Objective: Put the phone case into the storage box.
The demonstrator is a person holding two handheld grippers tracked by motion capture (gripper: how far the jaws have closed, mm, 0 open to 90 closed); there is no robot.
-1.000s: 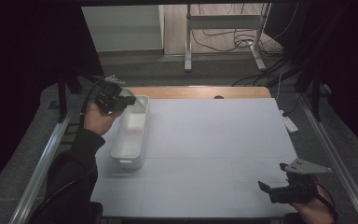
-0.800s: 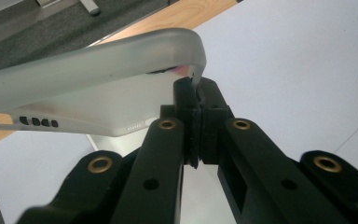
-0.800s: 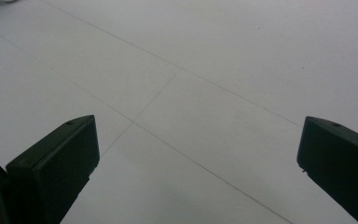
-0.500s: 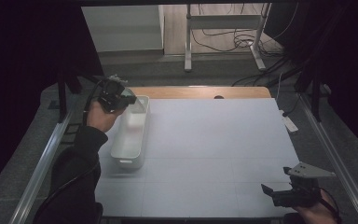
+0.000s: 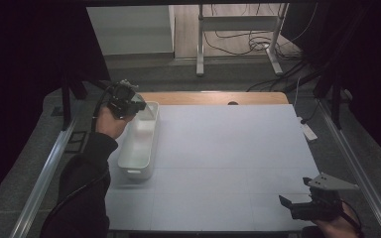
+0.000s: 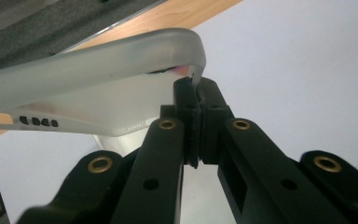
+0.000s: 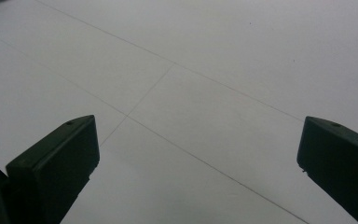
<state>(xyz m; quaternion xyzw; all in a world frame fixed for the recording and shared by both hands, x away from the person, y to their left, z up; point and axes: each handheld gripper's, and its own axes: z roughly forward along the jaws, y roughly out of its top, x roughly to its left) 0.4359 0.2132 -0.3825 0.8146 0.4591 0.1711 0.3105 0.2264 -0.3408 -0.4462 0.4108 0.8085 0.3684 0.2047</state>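
On the left side of the white surface (image 5: 228,163) lies one long translucent white plastic bin (image 5: 140,144), and the left gripper (image 5: 138,106) has its fingers clamped on the rim at the bin's far corner, probably to lift or drag it. The right gripper (image 5: 297,207), one of two, hovers idle low over the near right corner, fingers wide open and empty.

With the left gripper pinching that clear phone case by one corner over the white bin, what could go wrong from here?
1. The left gripper grips the clear phone case only at its corner rim, so the flexible case could twist or slip out.
2. It hangs over the far end of the white bin, so a slip might drop it onto the table.
3. The right gripper, fingers open, sits too far away to help.
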